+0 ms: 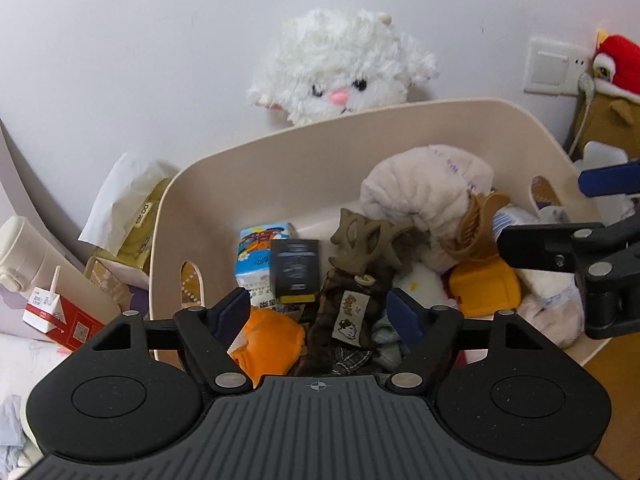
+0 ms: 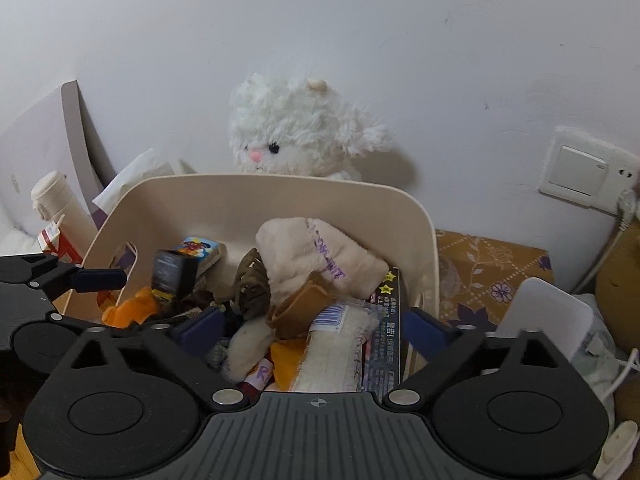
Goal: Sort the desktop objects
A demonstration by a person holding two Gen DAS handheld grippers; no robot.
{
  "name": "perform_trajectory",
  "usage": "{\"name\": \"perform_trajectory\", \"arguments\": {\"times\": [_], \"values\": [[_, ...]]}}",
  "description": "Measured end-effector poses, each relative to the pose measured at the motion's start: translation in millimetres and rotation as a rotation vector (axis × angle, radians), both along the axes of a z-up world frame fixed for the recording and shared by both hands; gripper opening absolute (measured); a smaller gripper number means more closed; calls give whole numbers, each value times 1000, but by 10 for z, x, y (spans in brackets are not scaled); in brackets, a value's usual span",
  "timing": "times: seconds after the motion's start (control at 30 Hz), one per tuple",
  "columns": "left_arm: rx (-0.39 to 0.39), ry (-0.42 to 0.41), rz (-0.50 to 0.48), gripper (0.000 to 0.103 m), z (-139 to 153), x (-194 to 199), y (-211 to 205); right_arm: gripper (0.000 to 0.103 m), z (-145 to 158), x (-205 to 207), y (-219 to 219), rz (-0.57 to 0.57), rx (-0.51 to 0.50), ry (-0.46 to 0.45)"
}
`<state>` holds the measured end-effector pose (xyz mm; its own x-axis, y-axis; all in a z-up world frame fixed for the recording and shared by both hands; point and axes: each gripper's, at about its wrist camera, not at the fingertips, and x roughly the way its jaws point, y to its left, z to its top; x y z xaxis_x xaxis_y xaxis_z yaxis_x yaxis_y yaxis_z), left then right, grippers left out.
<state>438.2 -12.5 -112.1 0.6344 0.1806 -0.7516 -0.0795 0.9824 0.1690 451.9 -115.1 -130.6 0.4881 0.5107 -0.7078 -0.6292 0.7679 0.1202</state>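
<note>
Both my grippers hang over the near rim of the beige bin (image 1: 280, 148) — left gripper (image 1: 318, 312) and right gripper (image 2: 312, 330) with jaws spread wide, nothing between the pads. Sorted objects already fill the bin: black box (image 1: 295, 270) tilted, apparently mid-fall, against the blue tissue pack (image 1: 262, 256); brown hair claw (image 1: 362, 242) beside the cream plush cloth (image 1: 420, 200); orange plush (image 1: 272, 338) at the near edge. Risk — the pile is heaped, so the box may tumble or slide; a low pass could snag the claw.
</note>
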Motion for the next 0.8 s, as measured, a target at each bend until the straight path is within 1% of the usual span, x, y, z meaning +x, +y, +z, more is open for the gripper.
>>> {"name": "perform_trajectory", "arguments": {"times": [0.13, 0.23, 0.3, 0.37, 0.53, 0.63, 0.8], "values": [[-5, -12, -7, 77, 109, -65, -9, 103, 85, -39, -1, -14, -10, 37], [-10, -16, 0, 77, 195, -133, 10, 103, 158, -90, -13, -59, -32, 53], [-31, -16, 3, 77, 272, -188, 40, 103, 219, -134, -24, -97, -52, 60], [-54, -11, 2, 83, 355, -252, 64, 103, 277, -176, -62, -114, -45, 70], [-93, -30, -13, 84, 573, -458, 94, 103, 422, -295, -163, -151, -17, 109], [-106, -56, -15, 84, 718, -629, 92, 103, 528, -432, -205, -157, -11, 102], [-109, -77, -16, 84, 935, -921, 86, 103, 746, -709, -285, -163, 8, 57]]}}
